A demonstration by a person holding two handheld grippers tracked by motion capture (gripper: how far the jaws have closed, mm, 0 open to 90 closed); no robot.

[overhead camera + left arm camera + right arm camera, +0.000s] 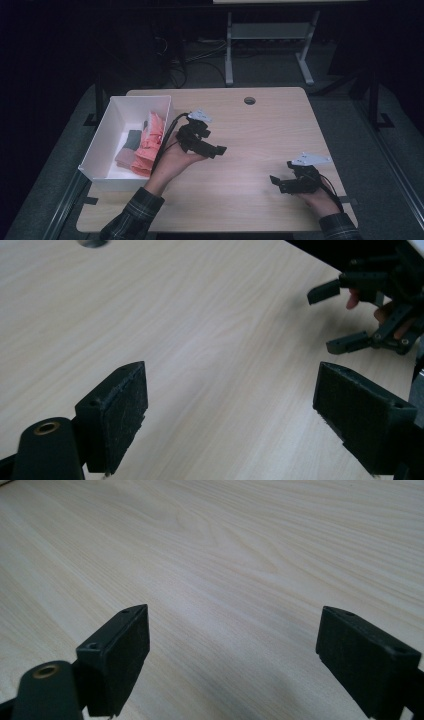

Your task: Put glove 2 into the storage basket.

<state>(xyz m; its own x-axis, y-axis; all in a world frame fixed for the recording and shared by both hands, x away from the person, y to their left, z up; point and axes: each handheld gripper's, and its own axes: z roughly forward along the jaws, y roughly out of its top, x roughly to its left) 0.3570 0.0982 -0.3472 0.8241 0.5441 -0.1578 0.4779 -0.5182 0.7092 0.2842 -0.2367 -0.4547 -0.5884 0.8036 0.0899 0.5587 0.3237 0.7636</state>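
Several folded cloths (150,142) are lying in a white box (111,120) at the left rear of the desk (260,130): a salmon-pink pile along the box's right wall, with a grey piece and a paler one beside it toward the middle. The pile is running lengthwise front to back, following the box's long side. Soft, creased fabric; rigid, straight-walled, open-topped box. The left tongs (212,145) are hovering just right of that box, jaws spread wide and holding nothing, pointing away from the cloths toward the desk's centre; the left hand (175,160) is sitting right next to the box wall. So the cloths are lying to the left of and slightly behind these tongs, and this hand is much the nearer one. The right tongs (281,180) are waiting well apart at the front right, likewise wide and empty. In the left gripper view (227,400) and the right gripper view (230,645) alike, flat black pads are bracketing bare, pale wood-grain laminate. My judgement: any reach for the cloths would call for the left tongs swinging back leftward over the box rim.
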